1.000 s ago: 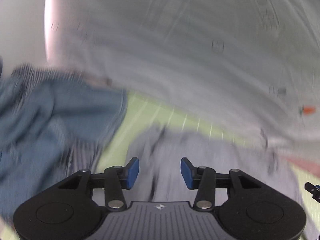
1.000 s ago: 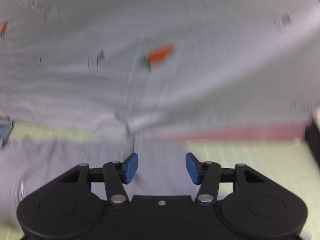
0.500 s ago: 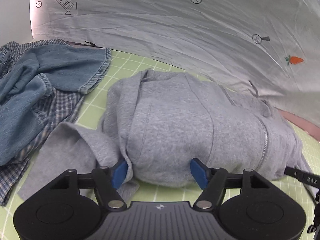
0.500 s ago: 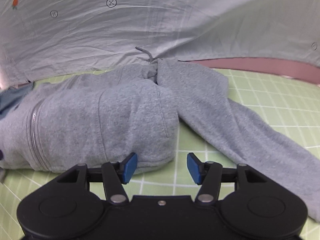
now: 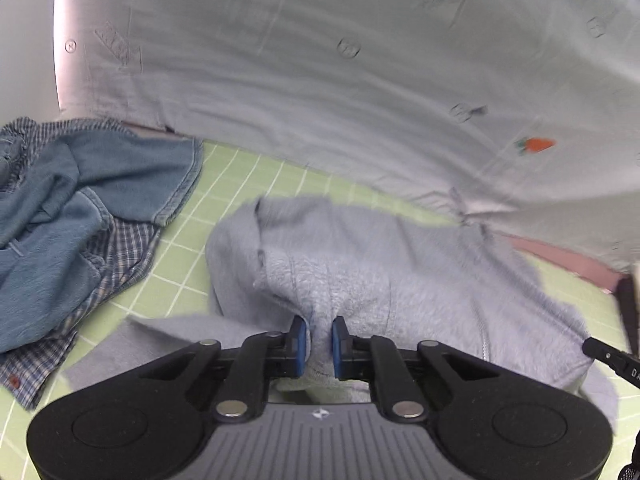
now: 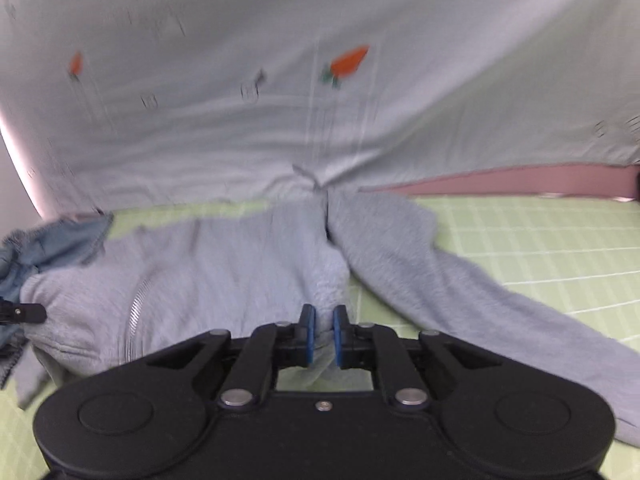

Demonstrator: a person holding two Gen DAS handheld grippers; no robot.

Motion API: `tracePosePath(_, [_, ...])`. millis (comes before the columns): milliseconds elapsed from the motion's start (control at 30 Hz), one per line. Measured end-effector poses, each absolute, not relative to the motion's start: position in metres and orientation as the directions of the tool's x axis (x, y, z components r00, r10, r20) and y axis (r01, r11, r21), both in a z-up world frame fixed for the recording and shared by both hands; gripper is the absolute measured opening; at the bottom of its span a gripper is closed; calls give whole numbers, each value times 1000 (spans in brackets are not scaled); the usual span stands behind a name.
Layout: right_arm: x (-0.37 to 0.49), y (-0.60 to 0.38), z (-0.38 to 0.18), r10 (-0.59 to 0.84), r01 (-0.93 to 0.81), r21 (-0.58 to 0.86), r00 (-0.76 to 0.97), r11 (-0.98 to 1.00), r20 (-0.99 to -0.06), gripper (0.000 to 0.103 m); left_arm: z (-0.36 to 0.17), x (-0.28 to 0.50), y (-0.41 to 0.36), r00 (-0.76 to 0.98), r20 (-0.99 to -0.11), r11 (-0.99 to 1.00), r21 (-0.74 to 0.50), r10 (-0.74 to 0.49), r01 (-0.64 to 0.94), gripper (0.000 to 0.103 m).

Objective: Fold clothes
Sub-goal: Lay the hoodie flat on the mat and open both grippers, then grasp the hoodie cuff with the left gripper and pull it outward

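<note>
Left wrist view, far left: a blue denim garment heaped on top of a blue-white plaid shirt, both on the green grid mat that covers the counter. No bins or baskets show; all the clothes lie straight on the mat.

Centre: the grey zip hoodie lies bunched on the mat, just right of the denim pile and apart from it by a strip of mat. One grey sleeve lies flat at lower left. The zipper runs down its right part.

The left hand-held gripper has its blue pads closing on a pinch of the hoodie's near edge, fabric bunched up between them (jaws nearly together, cloth clearly caught).

Behind everything hangs a pale grey sheet with a small carrot print and faint marks; a pink edge shows under it at right.

Right wrist view: denim at far left, hoodie in the middle, zipper on its left part, long sleeve stretched to the lower right over the mat.

The right hand-held gripper is also closing, jaws almost together, grey hoodie fabric between the pads at the near hem. Carrot print on the sheet above; frames are somewhat blurred
</note>
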State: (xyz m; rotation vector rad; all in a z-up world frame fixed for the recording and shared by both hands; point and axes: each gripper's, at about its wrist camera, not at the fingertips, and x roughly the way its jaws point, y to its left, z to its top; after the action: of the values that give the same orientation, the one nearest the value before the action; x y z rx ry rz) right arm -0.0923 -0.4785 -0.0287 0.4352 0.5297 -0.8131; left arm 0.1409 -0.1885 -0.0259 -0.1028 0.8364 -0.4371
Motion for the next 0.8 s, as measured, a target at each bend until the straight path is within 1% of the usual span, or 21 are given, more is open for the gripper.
tracePosePath(133, [-141,-443,7,-582,759,176,607,627,-541,9,-5,92,-172,587,-671,890,-305,-453,339,13])
tracePosePath(167, [-154,-435,14,-581,757,193,616,625,-532,9,-7,82,-168,575,-683,891,-313,-451,328,14])
tracePosePath(233, [-178,-422,18,-564,760,246,623,602,-542,10,-16,64,-160,544,-712,895,-327,-444,302,19])
tracePosePath(267, [-186,-419,13,-556,772,253,606,583,-568,11,-25,56,-158,530,-735,905,-312,-423,289,26])
tracePosePath(333, [-196,-415,-9,-540,814,228,536,534,-649,11,-45,39,-155,504,-790,934,-244,-348,262,29])
tracePosePath(367, [-199,-413,-21,-523,830,209,500,517,-690,13,-54,31,-153,494,-811,944,-207,-313,258,30])
tracePosePath(400, [-204,-409,-32,-510,841,193,471,505,-720,14,-60,22,-151,493,-823,951,-170,-280,256,36])
tracePosePath(433, [-208,-406,-38,-500,845,194,462,498,-732,22,-64,15,-148,496,-827,954,-149,-264,259,39])
tracePosePath(467, [-212,-402,-43,-486,844,203,464,496,-741,30,-68,9,-145,499,-830,956,-130,-250,263,46])
tracePosePath(500, [-216,-398,-48,-472,843,213,466,494,-749,33,-71,4,-143,497,-832,956,-122,-245,267,53])
tracePosePath(567, [-220,-389,-54,-461,841,201,457,503,-761,39,-76,1,-140,489,-841,956,-105,-232,273,59])
tracePosePath(633, [-216,-385,-62,-451,836,170,440,522,-777,44,-79,3,-138,491,-844,960,-90,-214,264,59])
tracePosePath(700, [-212,-380,-69,-443,832,144,422,536,-791,47,-80,6,-136,495,-844,964,-86,-205,252,64])
tracePosePath(800, [-209,-372,-75,-438,829,129,412,544,-799,56,-78,10,-134,513,-839,970,-69,-183,234,68])
